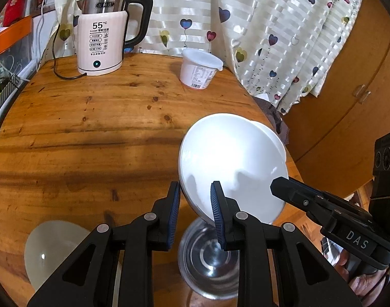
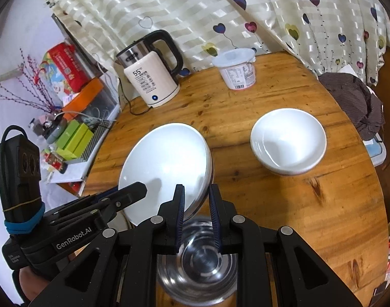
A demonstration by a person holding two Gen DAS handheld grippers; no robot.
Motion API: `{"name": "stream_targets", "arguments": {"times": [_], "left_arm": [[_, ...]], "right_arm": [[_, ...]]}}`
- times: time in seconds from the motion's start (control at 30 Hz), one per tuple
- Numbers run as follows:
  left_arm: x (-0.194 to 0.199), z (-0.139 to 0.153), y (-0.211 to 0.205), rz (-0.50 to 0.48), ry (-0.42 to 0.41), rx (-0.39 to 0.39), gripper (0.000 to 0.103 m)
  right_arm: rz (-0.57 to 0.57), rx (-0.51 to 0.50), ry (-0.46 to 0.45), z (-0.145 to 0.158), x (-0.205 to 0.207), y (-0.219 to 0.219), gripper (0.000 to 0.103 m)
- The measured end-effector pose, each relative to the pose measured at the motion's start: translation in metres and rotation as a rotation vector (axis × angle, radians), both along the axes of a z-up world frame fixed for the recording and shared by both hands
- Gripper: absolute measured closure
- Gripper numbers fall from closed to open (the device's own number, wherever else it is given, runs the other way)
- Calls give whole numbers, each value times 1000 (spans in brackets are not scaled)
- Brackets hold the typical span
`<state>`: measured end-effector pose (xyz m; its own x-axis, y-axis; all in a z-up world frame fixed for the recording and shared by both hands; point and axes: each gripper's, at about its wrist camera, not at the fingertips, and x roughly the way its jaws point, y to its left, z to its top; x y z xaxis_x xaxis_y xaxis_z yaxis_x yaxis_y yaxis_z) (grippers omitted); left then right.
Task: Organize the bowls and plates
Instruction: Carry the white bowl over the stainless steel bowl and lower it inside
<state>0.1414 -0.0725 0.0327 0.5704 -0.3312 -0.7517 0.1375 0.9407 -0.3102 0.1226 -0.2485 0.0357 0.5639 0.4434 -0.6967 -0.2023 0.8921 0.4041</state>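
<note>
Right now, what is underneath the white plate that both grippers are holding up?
Below the tilted white plate sits a steel bowl on the wooden table; its inside looks empty. The gripper jaws cover parts of the bowl's rim, and the table beneath it is hidden.

Each fisheye view looks forward and steeply down along its own gripper fingers, close above the round wooden table (image 1: 92, 138). Both views share the tilted white plate (image 1: 230, 163), the kettle (image 2: 154, 76) at upper left, and the curtain (image 2: 220, 12) across the top.
</note>
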Motion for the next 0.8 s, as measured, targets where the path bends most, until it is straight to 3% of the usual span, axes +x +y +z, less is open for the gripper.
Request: {"name": "stream_targets", "arguments": {"times": [0.43, 0.8], "left_arm": [[-38, -10, -5, -12, 23, 8, 78], [-46, -22, -10, -25, 55, 9, 78]], "right_arm": [[0, -2, 12, -8, -39, -2, 84], [-6, 1, 50, -20, -52, -7, 84]]}}
